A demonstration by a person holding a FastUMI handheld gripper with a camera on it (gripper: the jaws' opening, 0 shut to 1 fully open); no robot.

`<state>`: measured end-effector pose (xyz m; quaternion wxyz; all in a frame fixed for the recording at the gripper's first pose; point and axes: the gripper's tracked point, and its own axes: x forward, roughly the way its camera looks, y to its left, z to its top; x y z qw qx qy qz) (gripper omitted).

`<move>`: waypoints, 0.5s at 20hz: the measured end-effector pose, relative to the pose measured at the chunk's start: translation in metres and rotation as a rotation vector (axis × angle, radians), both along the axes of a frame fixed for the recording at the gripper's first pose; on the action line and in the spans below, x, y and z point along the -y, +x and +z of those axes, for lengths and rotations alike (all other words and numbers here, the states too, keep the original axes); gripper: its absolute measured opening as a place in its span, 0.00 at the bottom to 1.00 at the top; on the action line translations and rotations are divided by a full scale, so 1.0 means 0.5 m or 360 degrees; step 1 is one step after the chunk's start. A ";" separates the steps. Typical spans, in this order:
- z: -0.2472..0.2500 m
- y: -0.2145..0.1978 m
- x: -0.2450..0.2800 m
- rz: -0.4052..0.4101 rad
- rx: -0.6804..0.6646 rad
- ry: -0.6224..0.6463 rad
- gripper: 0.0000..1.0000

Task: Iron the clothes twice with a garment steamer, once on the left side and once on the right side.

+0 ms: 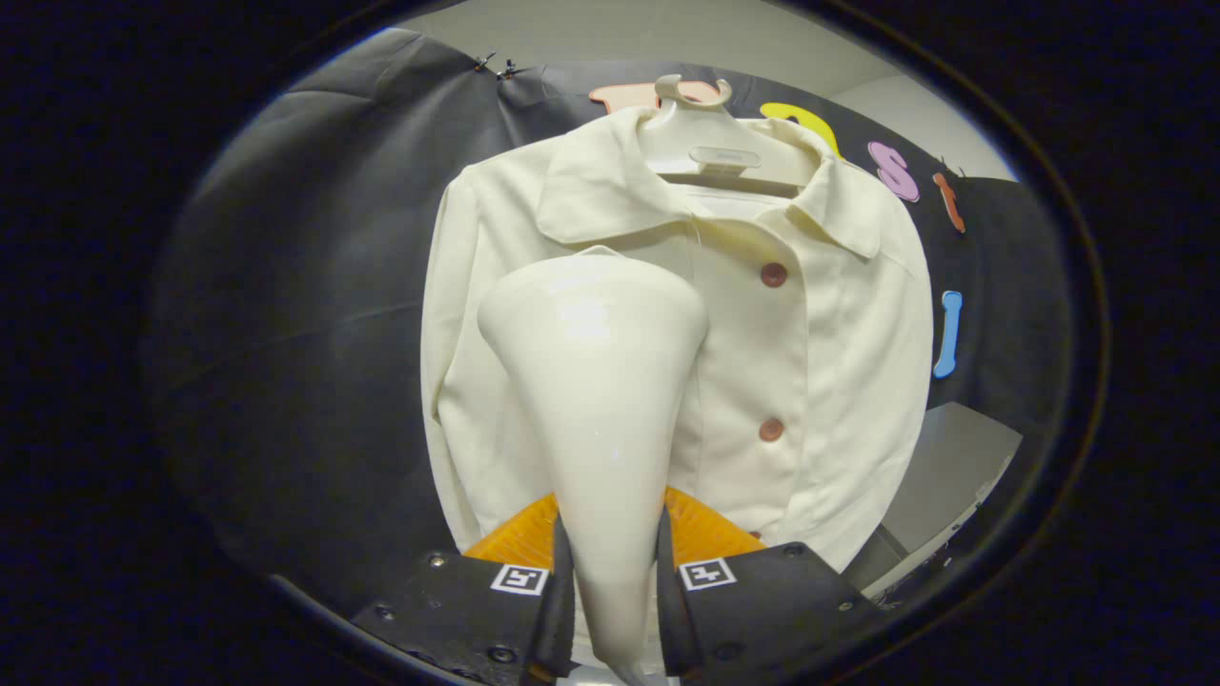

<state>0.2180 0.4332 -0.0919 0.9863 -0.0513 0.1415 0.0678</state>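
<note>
Gripper clamped on garment steamer, both fingers pressing its narrow handle. Risk: smooth, tapering handle, so could slip or twist in the pads during a sweep; head could also snag the collar or a button and drag the shirt off the hanger. Steamer head beyond the fingers, at the shirt's left chest panel, just under the collar.
</note>
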 end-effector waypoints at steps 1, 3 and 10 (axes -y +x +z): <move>-0.012 0.001 -0.002 0.0008 -0.0017 0.0003 0.36; -0.050 -0.003 -0.009 0.0027 -0.0069 -0.0006 0.37; -0.176 -0.022 0.011 0.0006 -0.0244 -0.0047 0.37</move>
